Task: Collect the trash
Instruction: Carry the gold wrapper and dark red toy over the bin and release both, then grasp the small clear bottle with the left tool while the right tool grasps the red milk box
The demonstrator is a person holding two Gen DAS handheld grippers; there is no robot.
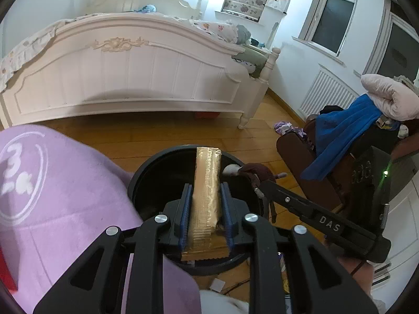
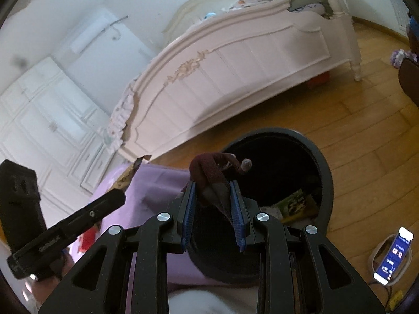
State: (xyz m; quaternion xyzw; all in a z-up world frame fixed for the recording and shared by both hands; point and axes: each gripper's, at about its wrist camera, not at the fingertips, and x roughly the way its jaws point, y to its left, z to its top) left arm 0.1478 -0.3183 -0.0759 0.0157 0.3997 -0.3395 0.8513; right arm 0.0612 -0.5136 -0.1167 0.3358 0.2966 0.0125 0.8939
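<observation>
My left gripper (image 1: pixel 205 187) is shut on a long gold foil wrapper (image 1: pixel 208 162) that sticks out forward over the mouth of a round black bin (image 1: pixel 146 167). From the right, my right gripper (image 1: pixel 259 185) reaches in beside it with a dark maroon fabric scrap (image 1: pixel 258 172). In the right wrist view the right gripper (image 2: pixel 213 184) is shut on that maroon scrap (image 2: pixel 209 167), held near the left edge of the bin (image 2: pixel 324 172). A green package (image 2: pixel 296 204) lies inside. The left gripper (image 2: pixel 123 196) shows at the left with the wrapper's tip (image 2: pixel 131 175).
A purple cushion (image 1: pixel 52 183) presses against the bin's left side. A white bed (image 1: pixel 131 73) stands across the wooden floor. A chair draped with a blue cloth (image 1: pixel 340 136) is at the right. A lit phone (image 2: pixel 395 256) lies on the floor right of the bin.
</observation>
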